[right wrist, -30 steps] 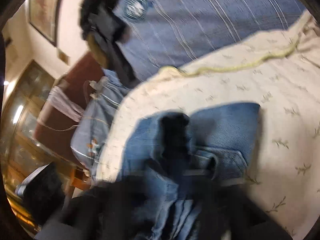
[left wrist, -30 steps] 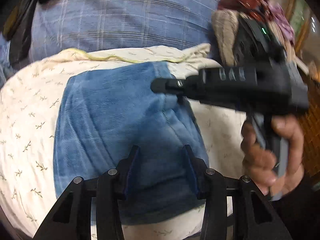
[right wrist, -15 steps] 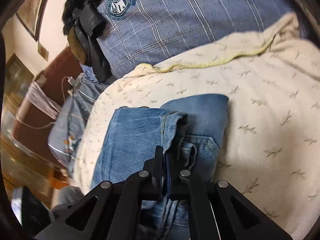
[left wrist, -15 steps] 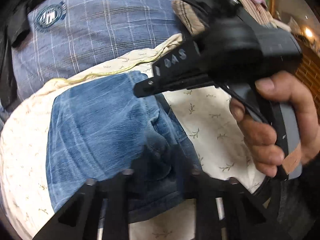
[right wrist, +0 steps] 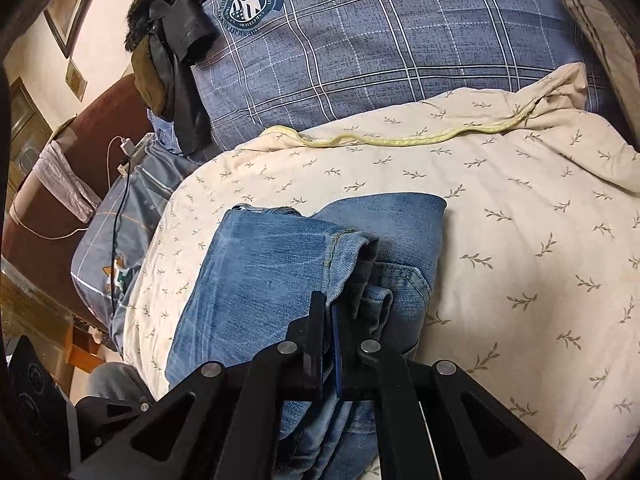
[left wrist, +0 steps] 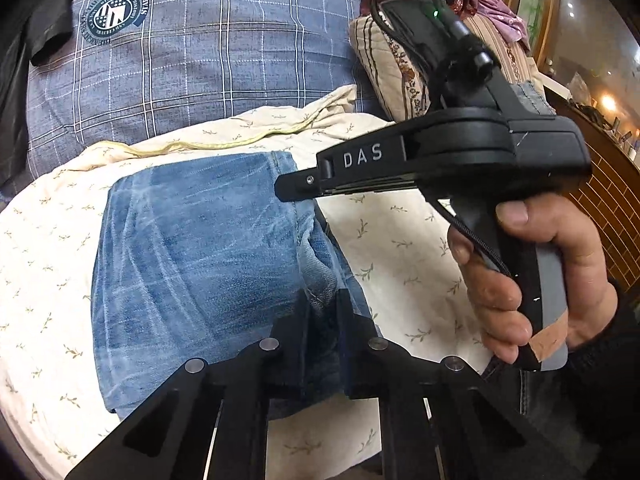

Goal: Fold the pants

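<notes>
Pants (right wrist: 280, 280) folded on quilt (right wrist: 520, 220), near its front edge; pillow (right wrist: 400, 40) behind quilt.

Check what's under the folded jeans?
The jeans lie on a cream leaf-print quilt, which shows all around them. What lies directly beneath the denim, and below the quilt, is covered.

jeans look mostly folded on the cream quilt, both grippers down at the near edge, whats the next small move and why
Probably lift the near edge and fold it away: the left gripper, jaws just closing, pinches a denim ridge on the jeans, and the right gripper looks shut on denim.
</notes>
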A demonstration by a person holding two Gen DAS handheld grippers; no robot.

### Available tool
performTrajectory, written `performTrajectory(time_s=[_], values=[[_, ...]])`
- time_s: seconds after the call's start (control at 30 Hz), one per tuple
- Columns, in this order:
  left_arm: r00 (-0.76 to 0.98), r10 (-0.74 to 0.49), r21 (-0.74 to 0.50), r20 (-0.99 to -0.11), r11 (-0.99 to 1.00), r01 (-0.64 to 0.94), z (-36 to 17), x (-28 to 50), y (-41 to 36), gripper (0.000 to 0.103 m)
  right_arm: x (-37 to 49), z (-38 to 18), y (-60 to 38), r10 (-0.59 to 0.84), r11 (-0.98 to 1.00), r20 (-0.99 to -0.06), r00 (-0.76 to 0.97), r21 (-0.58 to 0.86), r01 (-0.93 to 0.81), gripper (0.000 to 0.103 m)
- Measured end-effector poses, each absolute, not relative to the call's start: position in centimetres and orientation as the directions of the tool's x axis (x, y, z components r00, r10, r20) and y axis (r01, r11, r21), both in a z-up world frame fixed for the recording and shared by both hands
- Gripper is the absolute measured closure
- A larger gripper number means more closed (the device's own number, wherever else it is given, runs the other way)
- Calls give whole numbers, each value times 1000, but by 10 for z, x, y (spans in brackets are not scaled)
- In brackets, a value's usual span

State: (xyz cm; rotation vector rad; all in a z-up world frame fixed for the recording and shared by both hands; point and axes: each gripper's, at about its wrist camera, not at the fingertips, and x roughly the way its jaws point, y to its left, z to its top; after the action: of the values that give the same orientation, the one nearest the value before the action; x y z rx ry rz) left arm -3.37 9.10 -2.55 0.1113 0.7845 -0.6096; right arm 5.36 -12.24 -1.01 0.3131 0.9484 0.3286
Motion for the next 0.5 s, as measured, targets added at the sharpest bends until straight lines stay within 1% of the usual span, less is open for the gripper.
performTrajectory(time_s=[0.5], values=[[528, -479, -129, -701, 814, 567, -34, -28, 90, 90, 48, -6, -124, 392, 912, -738, 549, 390, -126, 101]])
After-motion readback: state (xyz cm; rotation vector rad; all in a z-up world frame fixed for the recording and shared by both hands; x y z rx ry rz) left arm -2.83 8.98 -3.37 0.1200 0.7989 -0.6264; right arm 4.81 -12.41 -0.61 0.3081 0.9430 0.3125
